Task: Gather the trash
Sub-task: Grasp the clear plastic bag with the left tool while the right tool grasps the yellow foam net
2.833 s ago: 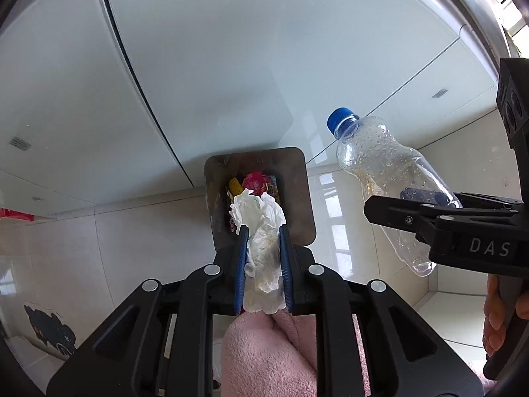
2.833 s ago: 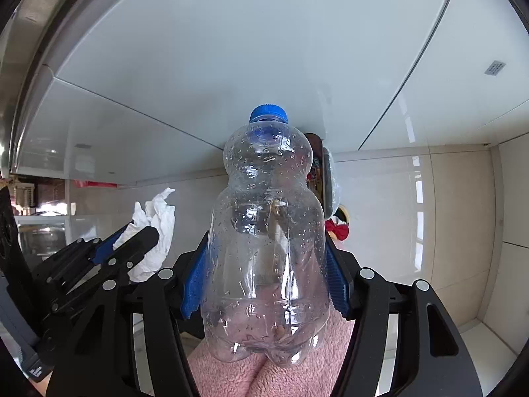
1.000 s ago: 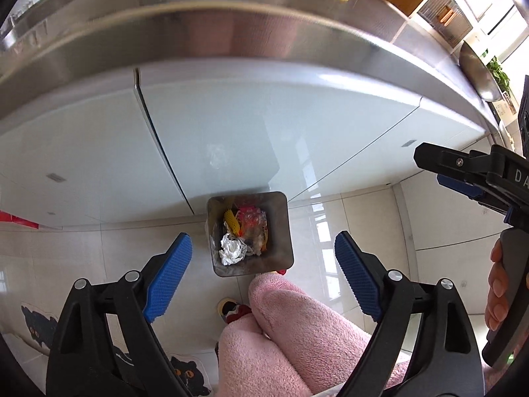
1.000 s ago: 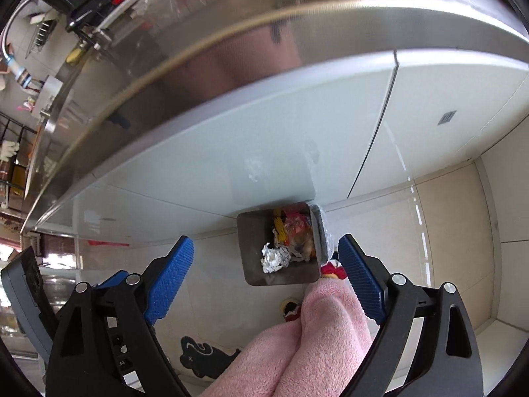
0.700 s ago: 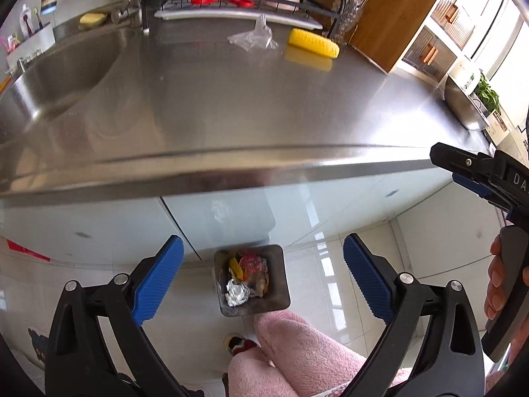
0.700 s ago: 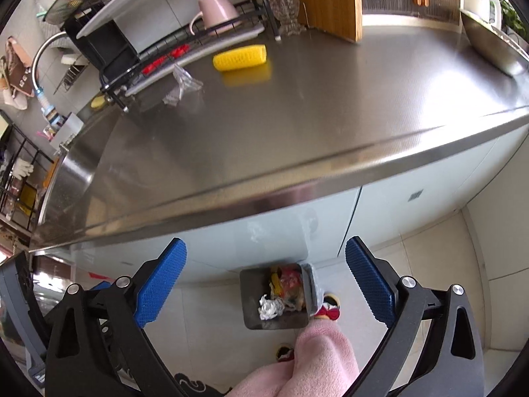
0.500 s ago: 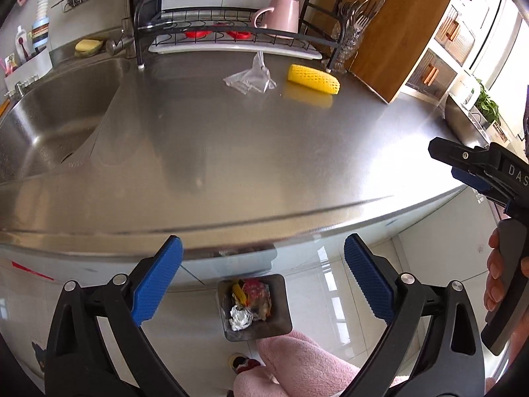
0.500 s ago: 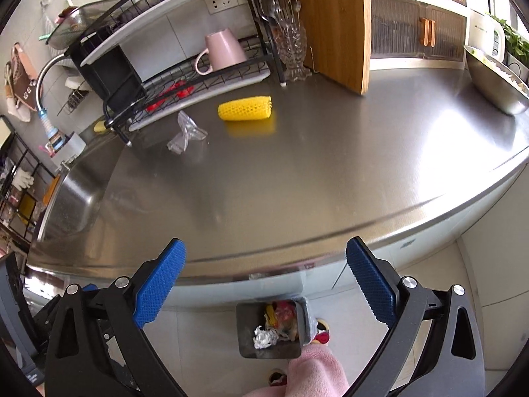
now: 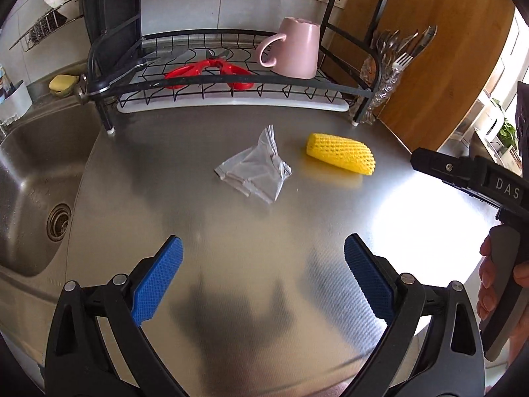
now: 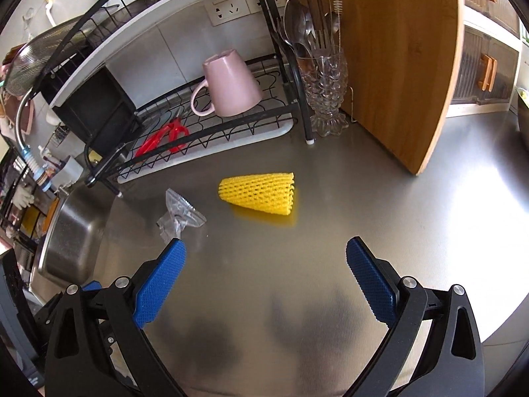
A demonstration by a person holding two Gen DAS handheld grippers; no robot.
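A crumpled clear plastic bag (image 9: 256, 172) lies on the steel counter (image 9: 231, 231), with a yellow foam fruit net (image 9: 340, 154) to its right. Both also show in the right wrist view, the bag (image 10: 180, 215) at left and the net (image 10: 259, 193) in the middle. My left gripper (image 9: 263, 281) is open and empty, above the counter in front of the bag. My right gripper (image 10: 266, 281) is open and empty, in front of the net. The right gripper's body shows at the right edge of the left wrist view (image 9: 476, 178).
A black dish rack (image 9: 231, 82) at the back holds a pink mug (image 9: 294, 49) and red scissors (image 9: 211, 71). A sink (image 9: 29, 178) lies at the left. A glass cutlery holder (image 10: 325, 89) and a wooden board (image 10: 396, 66) stand at the back right.
Both grippers let go of the tissue and the bottle over the floor bin, opened, and rose from the bin to above the counter. The bin is out of view now.
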